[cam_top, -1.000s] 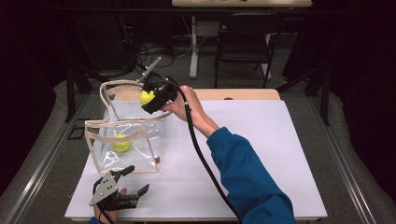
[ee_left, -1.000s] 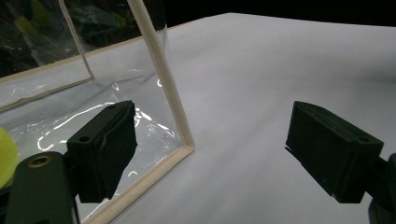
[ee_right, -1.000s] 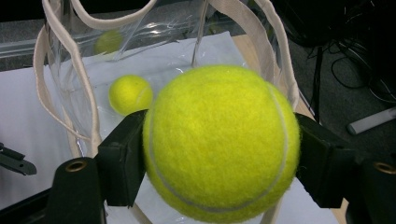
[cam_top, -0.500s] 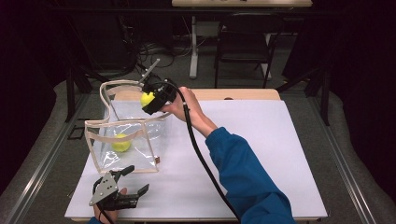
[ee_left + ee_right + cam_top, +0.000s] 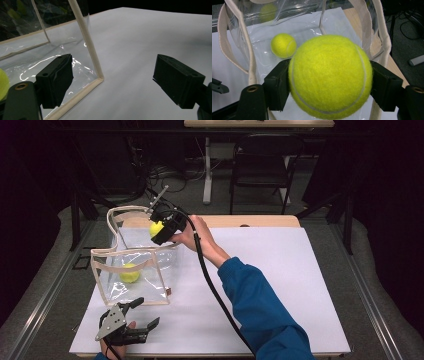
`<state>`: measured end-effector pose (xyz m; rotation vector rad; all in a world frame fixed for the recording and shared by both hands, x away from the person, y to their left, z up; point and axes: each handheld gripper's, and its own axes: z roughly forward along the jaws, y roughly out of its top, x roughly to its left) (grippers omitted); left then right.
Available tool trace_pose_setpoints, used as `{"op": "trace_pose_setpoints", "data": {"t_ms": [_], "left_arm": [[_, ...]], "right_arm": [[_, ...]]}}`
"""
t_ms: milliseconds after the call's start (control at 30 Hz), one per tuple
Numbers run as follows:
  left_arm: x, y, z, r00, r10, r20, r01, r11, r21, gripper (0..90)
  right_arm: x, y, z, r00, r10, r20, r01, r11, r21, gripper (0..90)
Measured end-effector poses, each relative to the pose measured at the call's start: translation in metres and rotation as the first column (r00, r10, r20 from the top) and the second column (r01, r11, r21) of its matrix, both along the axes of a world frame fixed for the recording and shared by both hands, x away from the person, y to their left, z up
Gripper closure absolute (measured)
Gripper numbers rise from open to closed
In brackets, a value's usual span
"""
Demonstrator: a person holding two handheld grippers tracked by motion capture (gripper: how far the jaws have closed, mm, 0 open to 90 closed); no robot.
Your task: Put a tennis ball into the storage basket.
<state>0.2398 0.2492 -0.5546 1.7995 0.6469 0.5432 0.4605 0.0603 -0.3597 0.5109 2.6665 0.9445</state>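
Note:
A clear plastic tote bag (image 5: 145,270) with cream trim stands open on the white table (image 5: 280,285) at the left. One yellow tennis ball (image 5: 130,273) lies inside it, also seen as the smaller ball (image 5: 283,45) in the right gripper view. My right gripper (image 5: 162,227) hovers over the bag's far rim, shut on a second tennis ball (image 5: 330,76). My left gripper (image 5: 142,312) rests open near the table's front edge, just in front of the bag's lower corner (image 5: 100,78), with nothing between its jaws.
The bag's cream handles (image 5: 234,37) frame its opening on both sides. A black cable (image 5: 207,280) trails from the right gripper along the blue sleeve (image 5: 260,310). A dark chair (image 5: 260,165) and a table leg stand beyond the far edge. Bare white surface lies to the right.

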Motion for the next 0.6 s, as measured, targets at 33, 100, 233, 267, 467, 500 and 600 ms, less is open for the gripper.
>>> {"op": "trace_pose_setpoints", "data": {"t_ms": [33,100,233,267,467,500,600], "left_arm": [[0.0000,0.0000,0.0000,1.0000,0.000,0.000,0.000,1.0000,0.000,15.9],[0.0000,0.0001,0.0000,1.0000,0.000,0.000,0.000,1.0000,-0.001,15.9],[-0.0001,0.0001,0.0000,1.0000,0.000,0.000,0.000,1.0000,-0.001,16.0],[-0.0001,0.0001,0.0000,1.0000,0.000,0.000,0.000,1.0000,-0.001,16.0],[0.0001,0.0000,-0.0001,1.0000,0.000,-0.001,0.000,1.0000,-0.002,16.0],[0.0000,0.0000,0.0000,1.0000,-0.001,-0.001,0.001,1.0000,-0.002,16.0],[0.0001,0.0001,0.0000,1.0000,-0.001,-0.001,0.001,1.0000,-0.001,16.0]], "right_arm": [[-0.0001,0.0004,-0.0002,1.0000,-0.001,0.000,0.001,1.000,-0.001,26.6],[0.0001,0.0012,-0.0007,1.0000,0.001,-0.001,-0.001,1.000,-0.003,26.6],[0.0010,0.0021,-0.0022,1.0000,0.000,-0.006,0.000,1.000,-0.004,26.6],[0.0011,0.0022,-0.0024,1.0000,0.000,-0.008,0.000,1.000,-0.005,26.5],[0.0017,0.0019,-0.0029,0.9999,-0.002,-0.010,0.002,1.000,-0.009,26.5],[0.0018,0.0019,-0.0031,0.9999,-0.003,-0.011,0.003,1.000,-0.008,26.5],[0.0020,0.0019,-0.0035,0.9998,-0.003,-0.017,0.003,1.000,-0.011,26.4]]}}
